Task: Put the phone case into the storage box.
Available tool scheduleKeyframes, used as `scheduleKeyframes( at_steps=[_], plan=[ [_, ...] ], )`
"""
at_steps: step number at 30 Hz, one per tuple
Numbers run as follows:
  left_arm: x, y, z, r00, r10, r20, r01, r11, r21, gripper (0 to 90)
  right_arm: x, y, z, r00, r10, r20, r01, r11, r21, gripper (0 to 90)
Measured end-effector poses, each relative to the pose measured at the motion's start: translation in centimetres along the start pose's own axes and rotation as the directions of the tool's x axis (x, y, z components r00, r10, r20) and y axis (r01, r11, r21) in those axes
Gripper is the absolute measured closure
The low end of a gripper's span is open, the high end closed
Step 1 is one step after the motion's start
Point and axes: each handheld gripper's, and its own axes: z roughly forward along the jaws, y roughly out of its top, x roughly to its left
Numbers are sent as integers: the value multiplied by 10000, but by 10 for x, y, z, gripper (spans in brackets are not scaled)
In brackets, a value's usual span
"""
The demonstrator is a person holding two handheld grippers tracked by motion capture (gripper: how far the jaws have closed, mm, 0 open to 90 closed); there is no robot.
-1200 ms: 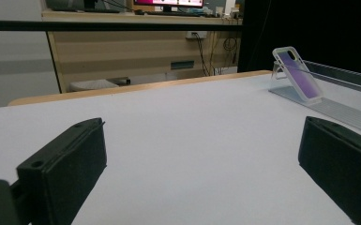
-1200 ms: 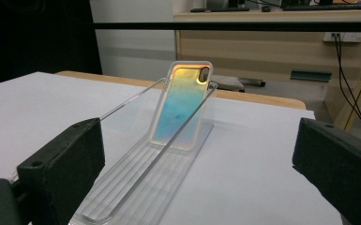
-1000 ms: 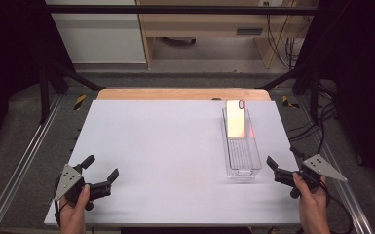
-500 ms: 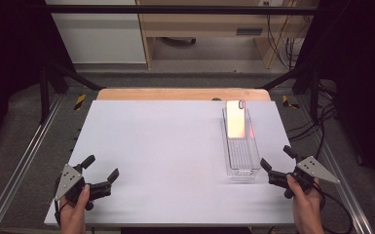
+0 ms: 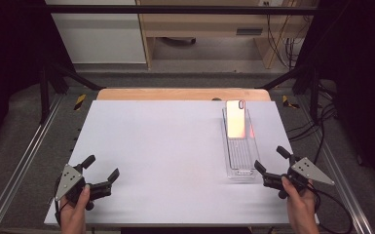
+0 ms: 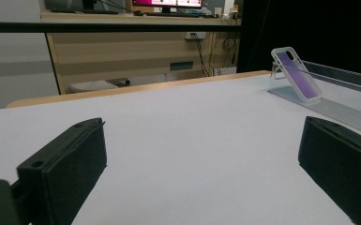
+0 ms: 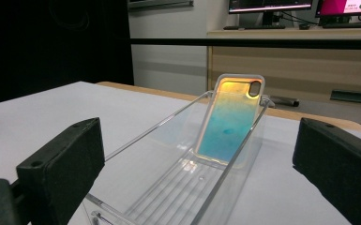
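Both my grippers gape wide, gripping nothing. Right gripper (image 5: 271,165) sits just beside the clear tray's (image 5: 240,173) near end; the phone case (image 5: 235,119) leans at its far end, seemingly propped. Left gripper (image 5: 101,167) stays well apart.

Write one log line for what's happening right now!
right gripper: open, near clear tray | left gripper: open, holding nothing | phone case: leaning in tray

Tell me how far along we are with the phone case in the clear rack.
Nothing looks done yet: the phone case leans at the far end of the clear rack, untouched. In hand: the right gripper, jaws open, sits at the rack's near end, facing the case. The left gripper rests open, far off. Reaching and gripping remain.
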Motion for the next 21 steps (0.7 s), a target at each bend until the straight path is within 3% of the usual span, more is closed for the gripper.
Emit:
scheduleKeyframes(
  at_steps=[12, 21],
  plan=[
    [0, 0, 0, 10000, 12, 0, -12, 10000, -19, 8, 10, -3, 6, 9993, -31, -366, 24, 9998, -195, 28],
    [1, 1, 0, 10000, 54, -47, -54, 10000, -54, 9, 15, -7, 7, 9973, -278, -685, 276, 9996, -43, 28]
  ],
)
